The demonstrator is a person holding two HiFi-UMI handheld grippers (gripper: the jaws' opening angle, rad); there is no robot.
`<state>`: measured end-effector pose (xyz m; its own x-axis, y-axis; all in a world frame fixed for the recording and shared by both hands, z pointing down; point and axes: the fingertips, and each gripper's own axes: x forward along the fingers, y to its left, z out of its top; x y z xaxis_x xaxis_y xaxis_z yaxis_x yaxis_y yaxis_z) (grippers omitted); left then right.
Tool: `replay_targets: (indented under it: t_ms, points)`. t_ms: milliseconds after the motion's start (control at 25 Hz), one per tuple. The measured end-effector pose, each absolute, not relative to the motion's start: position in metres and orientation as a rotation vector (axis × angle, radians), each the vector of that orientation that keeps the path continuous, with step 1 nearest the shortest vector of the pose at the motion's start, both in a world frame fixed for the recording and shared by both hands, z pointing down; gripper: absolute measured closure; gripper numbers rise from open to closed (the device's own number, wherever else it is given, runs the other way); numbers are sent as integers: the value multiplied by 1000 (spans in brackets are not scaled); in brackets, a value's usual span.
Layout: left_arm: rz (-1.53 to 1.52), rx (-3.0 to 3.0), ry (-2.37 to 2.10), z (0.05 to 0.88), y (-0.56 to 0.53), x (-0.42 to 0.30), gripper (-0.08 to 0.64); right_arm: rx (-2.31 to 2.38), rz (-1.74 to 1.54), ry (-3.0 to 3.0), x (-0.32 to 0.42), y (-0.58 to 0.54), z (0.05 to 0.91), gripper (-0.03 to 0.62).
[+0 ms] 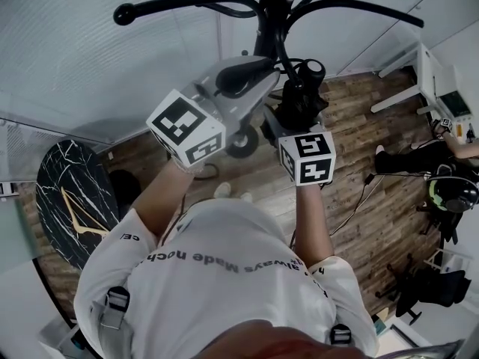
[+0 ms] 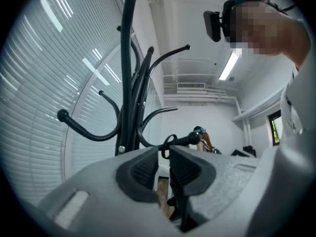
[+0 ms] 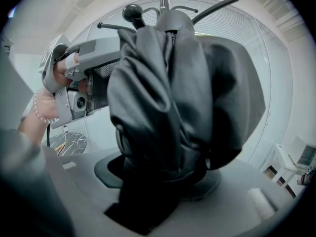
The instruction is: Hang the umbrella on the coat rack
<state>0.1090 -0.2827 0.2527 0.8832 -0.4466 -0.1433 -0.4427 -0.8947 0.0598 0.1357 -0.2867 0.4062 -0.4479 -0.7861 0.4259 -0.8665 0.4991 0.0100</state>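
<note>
The black coat rack (image 1: 269, 13) stands right ahead, its curved ball-tipped hooks spreading out at the top. My right gripper (image 1: 297, 114) is shut on the folded black umbrella (image 1: 308, 77). In the right gripper view the umbrella's bunched fabric (image 3: 168, 93) fills the space between the jaws of the right gripper (image 3: 163, 177). My left gripper (image 1: 243, 73) is level with the hooks. In the left gripper view the left gripper (image 2: 164, 154) has its jaws nearly together on the umbrella's thin strap loop (image 2: 169, 141), which sits at a low hook (image 2: 186, 139) beside the pole (image 2: 127, 83).
A round black marble table (image 1: 71, 200) stands at the lower left on the wood floor (image 1: 374, 200). White blinds (image 1: 75, 43) lie behind the rack. A white desk (image 1: 441, 88) and a seated person (image 1: 449, 163) are at the right.
</note>
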Motion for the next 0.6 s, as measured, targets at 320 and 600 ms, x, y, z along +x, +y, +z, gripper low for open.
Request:
replay_targets:
  t_ms: [320,600]
  points:
    - [-198,3008,-792,258,-308,106,489,1354,312,-2358,142,-306,412,344]
    - [-194,3009,-812,257,-315,106,491,1323,361,-2347,142,-313,436,344]
